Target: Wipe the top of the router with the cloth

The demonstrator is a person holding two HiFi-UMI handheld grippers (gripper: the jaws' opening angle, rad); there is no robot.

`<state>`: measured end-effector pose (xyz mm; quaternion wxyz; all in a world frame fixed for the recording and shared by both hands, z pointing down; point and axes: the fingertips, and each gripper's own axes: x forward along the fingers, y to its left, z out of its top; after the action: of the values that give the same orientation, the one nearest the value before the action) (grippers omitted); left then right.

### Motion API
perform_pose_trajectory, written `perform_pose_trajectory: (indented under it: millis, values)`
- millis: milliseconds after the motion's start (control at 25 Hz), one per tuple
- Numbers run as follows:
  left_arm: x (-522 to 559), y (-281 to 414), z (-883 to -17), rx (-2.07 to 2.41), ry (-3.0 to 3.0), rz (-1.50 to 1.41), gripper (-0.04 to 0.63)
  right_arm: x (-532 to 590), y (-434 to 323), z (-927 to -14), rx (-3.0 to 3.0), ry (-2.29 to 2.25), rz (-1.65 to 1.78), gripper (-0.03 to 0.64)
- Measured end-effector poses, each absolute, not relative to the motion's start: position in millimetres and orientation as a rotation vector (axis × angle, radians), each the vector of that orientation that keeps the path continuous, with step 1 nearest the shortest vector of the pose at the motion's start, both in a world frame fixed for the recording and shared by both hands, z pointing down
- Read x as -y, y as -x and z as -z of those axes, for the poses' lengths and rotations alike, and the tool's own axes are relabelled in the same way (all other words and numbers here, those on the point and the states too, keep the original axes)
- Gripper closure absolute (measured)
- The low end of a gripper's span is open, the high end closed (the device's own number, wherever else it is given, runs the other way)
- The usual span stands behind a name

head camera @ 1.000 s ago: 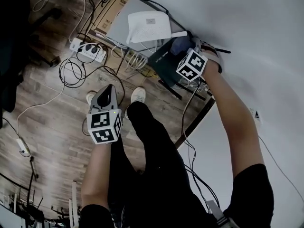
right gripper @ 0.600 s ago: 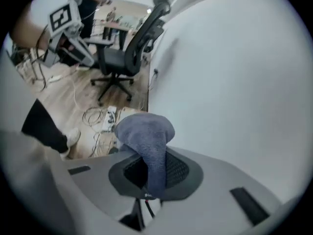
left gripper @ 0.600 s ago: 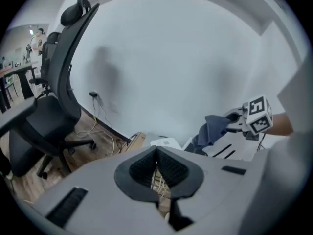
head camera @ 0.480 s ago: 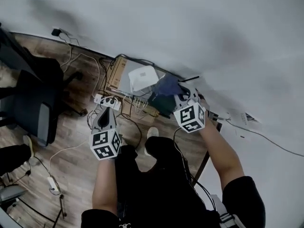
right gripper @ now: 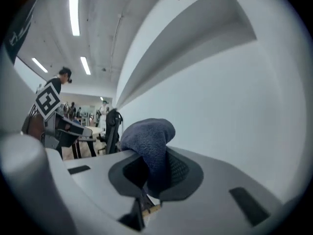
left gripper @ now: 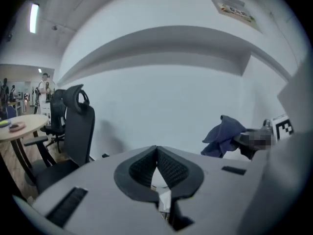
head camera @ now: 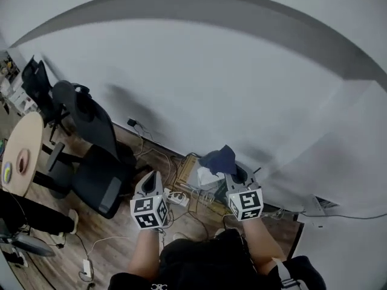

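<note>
Two tongs: your right tongs (right gripper: 155, 173) pinch the dark blue fabric cloth (right gripper: 146, 138), likely for wiping; left tongs (left gripper: 157, 153) closed, empty.

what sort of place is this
Most likely an office: black swivel chairs, a round table, and a power strip on the wood floor.
</note>
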<state>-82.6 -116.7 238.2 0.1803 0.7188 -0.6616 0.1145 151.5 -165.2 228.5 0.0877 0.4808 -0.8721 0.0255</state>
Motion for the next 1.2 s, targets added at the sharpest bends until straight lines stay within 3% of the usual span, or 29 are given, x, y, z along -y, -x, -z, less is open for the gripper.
perform_pose_trajectory:
  millis: [360,1200]
  values:
    - [80,101,-87,2.142,-2.067,-0.174,0.594,163,-118,-112,2.895,-1.428,-0.136,0.588]
    - [74,91,-104,2.104,-2.041,-0.114,0.594,146,-72,-103,2.945,-1.233,-0.033,0.588]
